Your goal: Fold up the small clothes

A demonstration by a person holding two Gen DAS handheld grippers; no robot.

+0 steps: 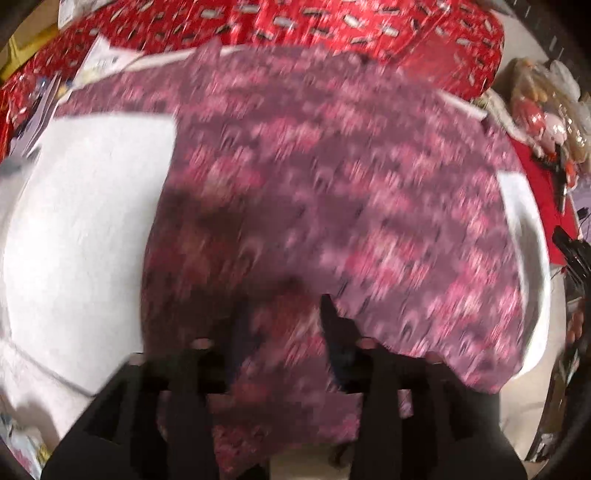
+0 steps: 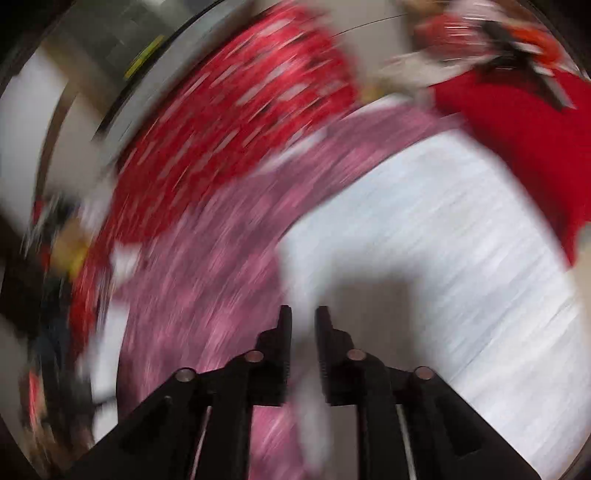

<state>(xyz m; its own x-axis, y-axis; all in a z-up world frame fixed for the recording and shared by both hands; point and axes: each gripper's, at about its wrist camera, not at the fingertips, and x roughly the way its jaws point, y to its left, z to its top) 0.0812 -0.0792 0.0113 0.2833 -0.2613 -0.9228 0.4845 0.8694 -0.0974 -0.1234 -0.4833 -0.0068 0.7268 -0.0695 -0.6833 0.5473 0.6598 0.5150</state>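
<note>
A pink and purple patterned garment (image 1: 332,184) lies spread over a white surface (image 1: 85,221), blurred in both views. My left gripper (image 1: 284,306) hangs over the garment's near edge with its jaws apart. Cloth shows in the gap, and the pads do not seem to press on it. In the right wrist view the same garment (image 2: 192,280) runs along the left side. My right gripper (image 2: 303,314) stands over the bare white surface (image 2: 443,258) just beside the garment's edge, its jaws slightly apart with nothing between them.
A red cloth with white dashes (image 1: 295,26) covers the area beyond the white surface and also shows as (image 2: 229,122). A plain red cloth (image 2: 517,140) and a heap of toys and clutter (image 1: 543,114) lie off to the right. Papers (image 1: 99,55) lie at the far left.
</note>
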